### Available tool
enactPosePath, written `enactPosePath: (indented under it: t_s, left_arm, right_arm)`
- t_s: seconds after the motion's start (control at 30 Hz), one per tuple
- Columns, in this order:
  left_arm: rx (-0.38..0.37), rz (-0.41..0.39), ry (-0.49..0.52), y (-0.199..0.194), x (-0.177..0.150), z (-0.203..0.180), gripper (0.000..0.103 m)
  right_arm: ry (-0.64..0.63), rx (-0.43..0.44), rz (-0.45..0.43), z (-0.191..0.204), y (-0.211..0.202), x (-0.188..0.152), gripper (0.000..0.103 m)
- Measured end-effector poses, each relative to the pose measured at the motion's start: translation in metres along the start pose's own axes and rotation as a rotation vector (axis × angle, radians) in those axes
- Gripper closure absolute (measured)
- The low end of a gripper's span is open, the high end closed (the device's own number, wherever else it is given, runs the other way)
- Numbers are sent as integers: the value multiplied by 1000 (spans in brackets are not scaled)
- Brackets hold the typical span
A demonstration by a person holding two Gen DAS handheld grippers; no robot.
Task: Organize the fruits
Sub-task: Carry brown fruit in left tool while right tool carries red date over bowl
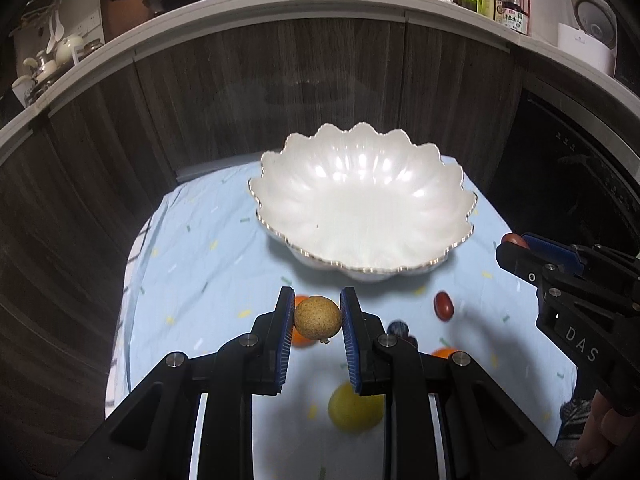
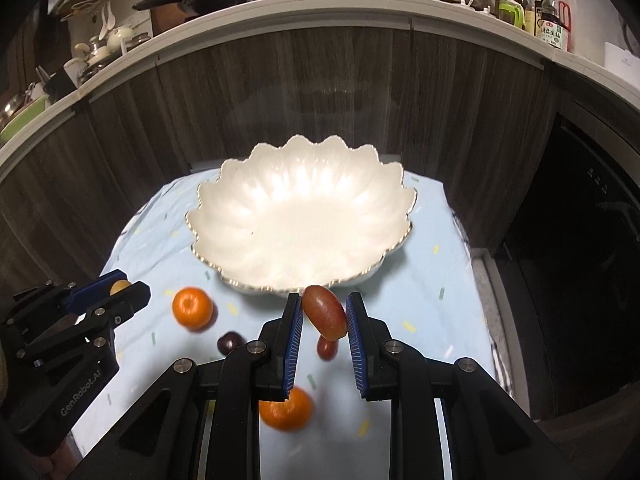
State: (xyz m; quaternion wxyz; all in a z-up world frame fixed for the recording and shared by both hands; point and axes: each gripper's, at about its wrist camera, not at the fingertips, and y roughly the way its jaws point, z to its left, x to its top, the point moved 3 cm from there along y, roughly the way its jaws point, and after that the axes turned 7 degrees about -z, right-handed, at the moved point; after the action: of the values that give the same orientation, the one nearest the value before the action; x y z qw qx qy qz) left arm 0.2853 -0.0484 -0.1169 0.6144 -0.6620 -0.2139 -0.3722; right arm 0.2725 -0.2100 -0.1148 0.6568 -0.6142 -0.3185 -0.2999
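While both hands hold their tools above the table, the left gripper is clamped on a small round tan fruit with rough speckled skin, its blue pads pressing it from either side. The right gripper is clamped the same way on an oblong red grape, tilted between its pads. Both held fruits hang over the cloth on the near side of the white scalloped bowl, which holds nothing. Under the left gripper a yellow round fruit lies on the pale blue tablecloth, and a red grape lies apart to the right, near the bowl's front rim. Seen from the right wrist, one tangerine sits on the cloth left of the gripper, a second tangerine lies beneath it, a dark round fruit rests between them, and another red grape lies under the held one. Behind the table stand dark wood cabinet doors under a white counter crowded with bottles and a black pan.
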Motion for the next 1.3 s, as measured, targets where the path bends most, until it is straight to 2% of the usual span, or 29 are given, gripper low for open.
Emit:
enactPosePath:
  t_s: [0.47, 0.93, 1.3]
  left_arm:
    - [-3, -22, 7, 34, 34, 3, 79]
    - [-9, 1, -14, 95, 65, 8, 79]
    - [24, 35, -21, 133, 66, 13, 79]
  right_arm:
    - [4, -31, -31, -16, 36, 34, 79]
    - [7, -90, -27, -37, 93, 69, 79]
    - [46, -127, 19, -45, 126, 69, 79]
